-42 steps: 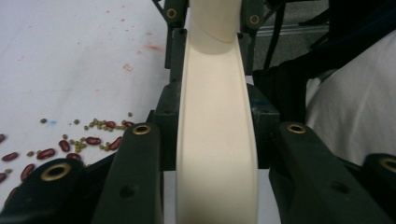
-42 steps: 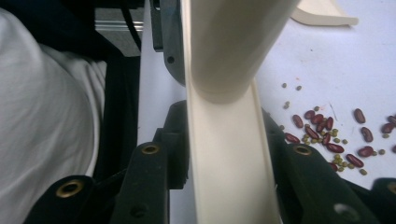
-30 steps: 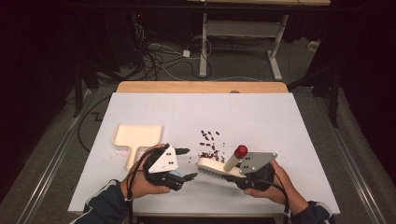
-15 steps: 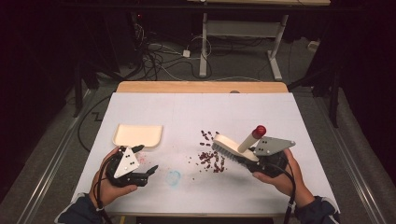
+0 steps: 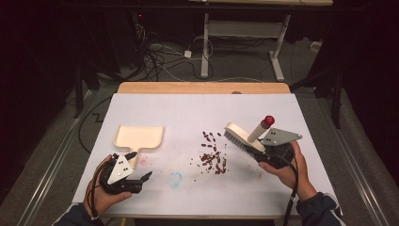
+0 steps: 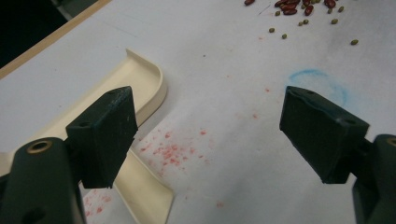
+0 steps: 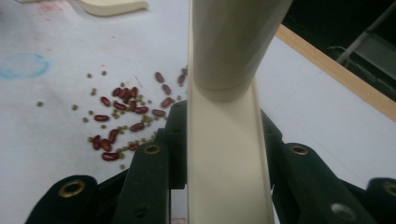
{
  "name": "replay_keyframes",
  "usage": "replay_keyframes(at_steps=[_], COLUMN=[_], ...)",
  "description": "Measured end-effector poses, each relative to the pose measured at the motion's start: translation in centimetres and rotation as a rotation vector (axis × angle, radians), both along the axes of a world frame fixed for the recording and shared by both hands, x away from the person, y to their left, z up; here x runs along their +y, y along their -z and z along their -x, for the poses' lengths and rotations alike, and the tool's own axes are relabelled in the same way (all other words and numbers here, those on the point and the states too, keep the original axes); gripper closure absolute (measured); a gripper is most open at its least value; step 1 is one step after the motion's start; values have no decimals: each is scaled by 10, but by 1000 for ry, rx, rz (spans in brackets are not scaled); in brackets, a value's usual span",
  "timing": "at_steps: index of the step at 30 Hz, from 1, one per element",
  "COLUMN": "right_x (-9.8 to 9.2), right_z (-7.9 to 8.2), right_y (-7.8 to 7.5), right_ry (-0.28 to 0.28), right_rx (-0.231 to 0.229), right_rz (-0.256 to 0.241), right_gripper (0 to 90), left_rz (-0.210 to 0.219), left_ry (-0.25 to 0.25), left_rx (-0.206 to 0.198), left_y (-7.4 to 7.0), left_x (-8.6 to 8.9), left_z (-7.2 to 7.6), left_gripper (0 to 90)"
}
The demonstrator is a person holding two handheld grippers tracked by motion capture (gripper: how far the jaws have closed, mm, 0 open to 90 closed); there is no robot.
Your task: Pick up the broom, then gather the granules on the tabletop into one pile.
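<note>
The cream dustpan (image 5: 139, 137) lies flat on the white table (image 5: 188, 108), at about 9 o'clock from the scatter of beans (image 5: 212, 155), and its tray looks bare (nothing inside that the high view can resolve). Its handle runs back toward the left gripper (image 5: 141, 179), which hovers just beside the handle's end with jaws spread wide and nothing between them; in the left gripper view the pan's curved rim and handle sit behind the left-hand pad.

The right gripper (image 5: 263, 151) is clamped on a cream brush (image 5: 242, 138), its jaws pinching the flat back of the head. The brush has dark bristles underneath and a round handle (image 5: 260, 129) ending in a red cap (image 5: 268, 119) that points up and away toward 1 o'clock. The bristle end sits at about 2 o'clock from the beans, close to them; whether it touches the table I cannot tell.

The beans are dark red ones mixed with small green ones, loosely spread near the table's middle. A faint blue ring (image 5: 175, 179) and reddish speckles (image 5: 143, 161) mark the sheet between dustpan and beans. Nothing lies between brush and beans.
</note>
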State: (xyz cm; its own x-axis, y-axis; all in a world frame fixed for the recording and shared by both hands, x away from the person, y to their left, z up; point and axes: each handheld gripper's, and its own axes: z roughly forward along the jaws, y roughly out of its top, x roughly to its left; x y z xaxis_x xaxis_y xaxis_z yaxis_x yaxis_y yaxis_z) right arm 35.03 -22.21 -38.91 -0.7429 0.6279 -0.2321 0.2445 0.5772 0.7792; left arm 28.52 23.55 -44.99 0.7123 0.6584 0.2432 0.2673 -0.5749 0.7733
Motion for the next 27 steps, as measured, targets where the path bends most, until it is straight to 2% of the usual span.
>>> replay_keyframes(at_steps=[5,6,9,10,11,12,13,14,15,16,19,23,24,27], right_x=[1,1,6,6,14,19,19,32,32,46,64,76,83,89], right_z=[-22,-22,-47,-47,-61,-67,-67,-80,-80,-90,-101,-109,-115,-118], right_y=[3,3,7,7,13,17,17,24,24,29,34,37,42,48], right_ry=[46,46,73,73,88,97,97,96,96,96,75,60,54,46], right_rx=[-28,-28,-32,-32,-38,-44,-44,-63,-63,-75,-99,-112,-116,-114], right_rz=[38,38,39,39,57,73,73,126,126,173,223,217,218,224], right_gripper=[676,676,676,676,676,676,676,676,676,677,677,677,677,677], left_rz=[-14,-10,1,-1,-6,-10,-16,-19,-21,-21,-15,-24,-26,-34], left_ry=[3,0,2,5,9,12,15,17,20,21,25,32,33,40], left_rx=[6,15,18,17,18,21,24,26,26,26,27,36,35,40], left_y=[3,3,3,3,3,4,5,5,5,5,6,7,7,8], left_x=[-1,-2,-3,-4,-5,-6,-6,-7,-7,-8,-8,-8,-8,-10], left_z=[1,0,-3,-4,-4,-4,-4,-4,-3,-3,-3,-5,-5,-4], left_gripper=[180,180,180,180,180,180,180,180,180,180,180,180,180,180])
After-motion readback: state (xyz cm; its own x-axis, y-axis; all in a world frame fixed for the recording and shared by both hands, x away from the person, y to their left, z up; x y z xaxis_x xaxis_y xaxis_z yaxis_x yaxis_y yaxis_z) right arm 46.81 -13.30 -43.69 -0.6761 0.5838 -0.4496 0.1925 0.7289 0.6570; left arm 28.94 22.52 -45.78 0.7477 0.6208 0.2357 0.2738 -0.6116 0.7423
